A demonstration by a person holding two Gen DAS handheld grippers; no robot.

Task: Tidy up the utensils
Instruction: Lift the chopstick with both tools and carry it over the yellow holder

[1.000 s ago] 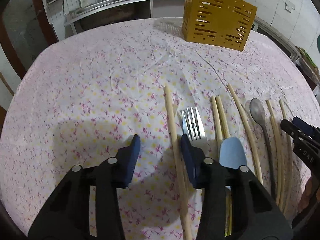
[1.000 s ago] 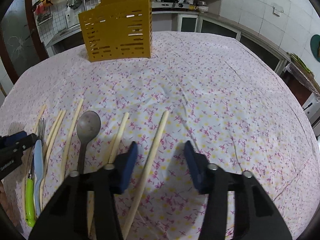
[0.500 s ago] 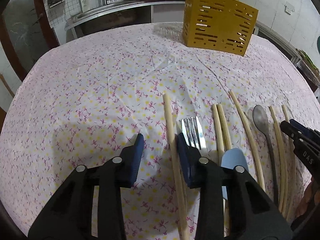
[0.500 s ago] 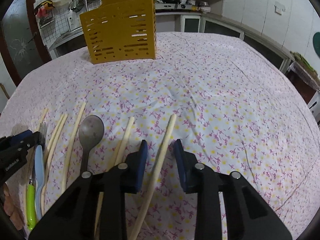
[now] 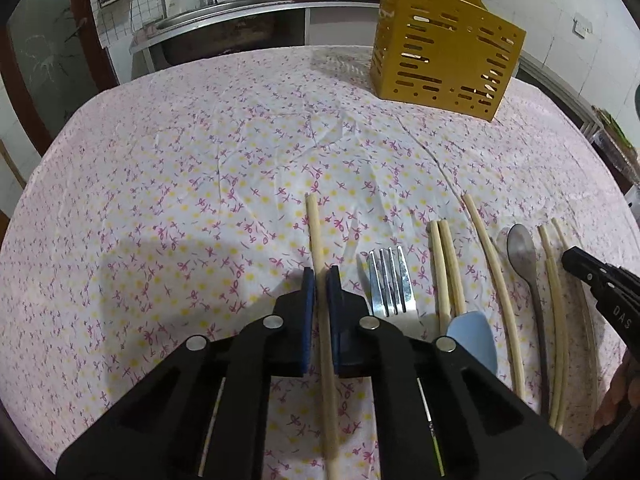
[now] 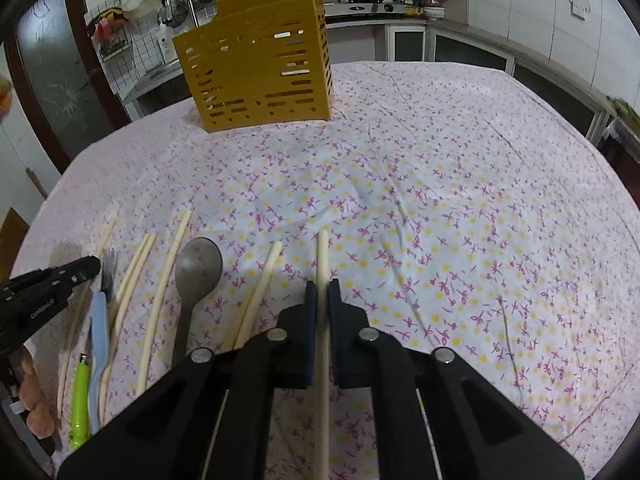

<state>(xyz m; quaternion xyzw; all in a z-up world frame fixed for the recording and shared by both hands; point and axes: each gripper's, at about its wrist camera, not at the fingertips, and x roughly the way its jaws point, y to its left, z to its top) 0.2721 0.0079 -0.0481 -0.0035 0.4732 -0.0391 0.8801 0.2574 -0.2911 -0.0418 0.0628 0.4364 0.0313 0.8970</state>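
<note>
Now both my grippers have just closed: left gripper [image 5: 321, 280] clamps the leftmost chopstick [image 5: 316, 236], right gripper [image 6: 322, 292] the rightmost chopstick [image 6: 322, 256]; both ready for the yellow holder [image 6: 256, 76].

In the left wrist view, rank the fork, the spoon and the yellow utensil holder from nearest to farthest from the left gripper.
Measured from the left gripper, which is shut on a chopstick:
1. Fork, just to the right of the fingertips.
2. Spoon, further right, past more chopsticks.
3. Yellow utensil holder, upright at the far side of the table.
</note>
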